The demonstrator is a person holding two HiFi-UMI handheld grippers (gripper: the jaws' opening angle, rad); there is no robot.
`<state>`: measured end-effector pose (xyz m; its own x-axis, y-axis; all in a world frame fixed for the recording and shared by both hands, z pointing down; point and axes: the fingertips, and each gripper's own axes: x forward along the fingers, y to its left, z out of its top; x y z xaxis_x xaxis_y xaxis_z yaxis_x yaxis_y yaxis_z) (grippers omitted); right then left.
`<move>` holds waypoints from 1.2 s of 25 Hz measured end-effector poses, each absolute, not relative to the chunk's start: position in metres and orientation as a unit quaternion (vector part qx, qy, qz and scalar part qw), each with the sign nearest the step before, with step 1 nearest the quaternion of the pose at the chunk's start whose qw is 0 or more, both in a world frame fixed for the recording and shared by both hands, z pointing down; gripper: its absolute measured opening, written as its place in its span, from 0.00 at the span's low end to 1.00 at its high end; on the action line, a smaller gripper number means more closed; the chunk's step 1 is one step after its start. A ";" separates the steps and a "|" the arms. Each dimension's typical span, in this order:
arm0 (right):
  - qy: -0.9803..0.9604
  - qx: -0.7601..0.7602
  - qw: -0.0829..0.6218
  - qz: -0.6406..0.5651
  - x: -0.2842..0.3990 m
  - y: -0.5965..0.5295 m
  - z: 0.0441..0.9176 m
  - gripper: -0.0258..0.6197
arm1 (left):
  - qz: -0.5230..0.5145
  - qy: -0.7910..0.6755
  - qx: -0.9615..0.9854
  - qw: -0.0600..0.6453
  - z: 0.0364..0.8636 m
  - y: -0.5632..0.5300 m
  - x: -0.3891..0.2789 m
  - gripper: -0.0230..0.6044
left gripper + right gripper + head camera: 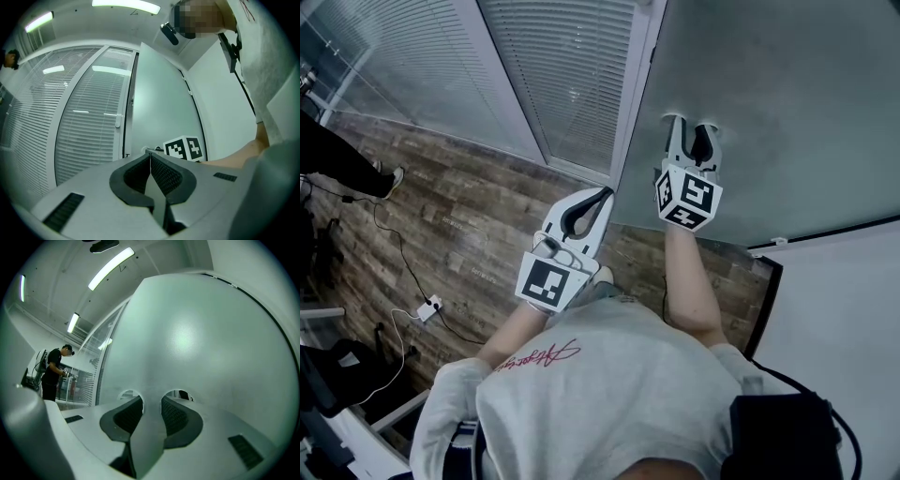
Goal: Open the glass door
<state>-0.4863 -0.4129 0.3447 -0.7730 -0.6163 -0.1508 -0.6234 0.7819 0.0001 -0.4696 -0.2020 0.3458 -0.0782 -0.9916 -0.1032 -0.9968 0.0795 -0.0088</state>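
The frosted glass door (pixel 769 94) stands ajar in front of me, its free edge (pixel 633 103) next to a blind-covered glass panel. My right gripper (pixel 692 124) is open, its two fingertips resting against the door's frosted face with nothing between them. In the right gripper view the door (pixel 197 333) fills the picture, and the gripper (pixel 151 399) meets its own reflection there. My left gripper (pixel 606 194) is shut and empty, pointing at the door's free edge a little short of it. In the left gripper view the shut gripper (pixel 150 152) faces the door (pixel 159 112).
Glass walls with blinds (pixel 553 66) run to the left, one panel with a small white handle (pixel 118 123). Wood-pattern floor (pixel 459 216) carries a cable and power strip (pixel 429 307). A white wall (pixel 844 300) stands at the right. Another person (pixel 52 371) stands beyond the door.
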 end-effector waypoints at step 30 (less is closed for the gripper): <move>0.970 -0.232 0.070 0.025 -0.323 -0.255 0.347 0.25 | 0.027 0.715 -0.695 0.064 0.322 -0.062 -0.280 0.07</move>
